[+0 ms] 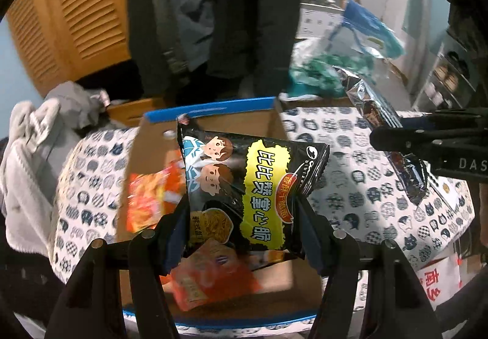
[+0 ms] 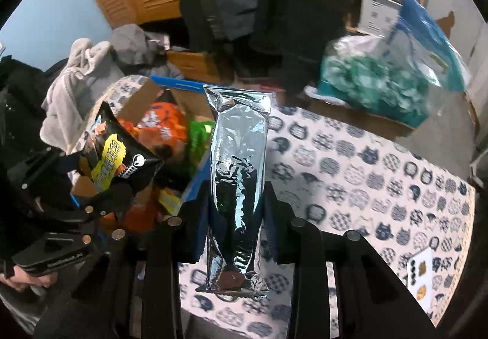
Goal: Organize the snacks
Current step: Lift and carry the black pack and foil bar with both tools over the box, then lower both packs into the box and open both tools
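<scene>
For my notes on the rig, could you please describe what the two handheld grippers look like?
Both are black plastic. The left gripper has angular black arms studded with round silver fasteners, and dark blue fingers. The right gripper looks the same; seen from the left camera, its body bears white lettering starting "DAS". No cables show.

Glossy crinkled foil packet (image 2: 236, 186), shiny plastic noodle bag (image 1: 244, 186), matt cardboard box (image 1: 274, 122), printed cloth cover (image 2: 366, 171)
</scene>
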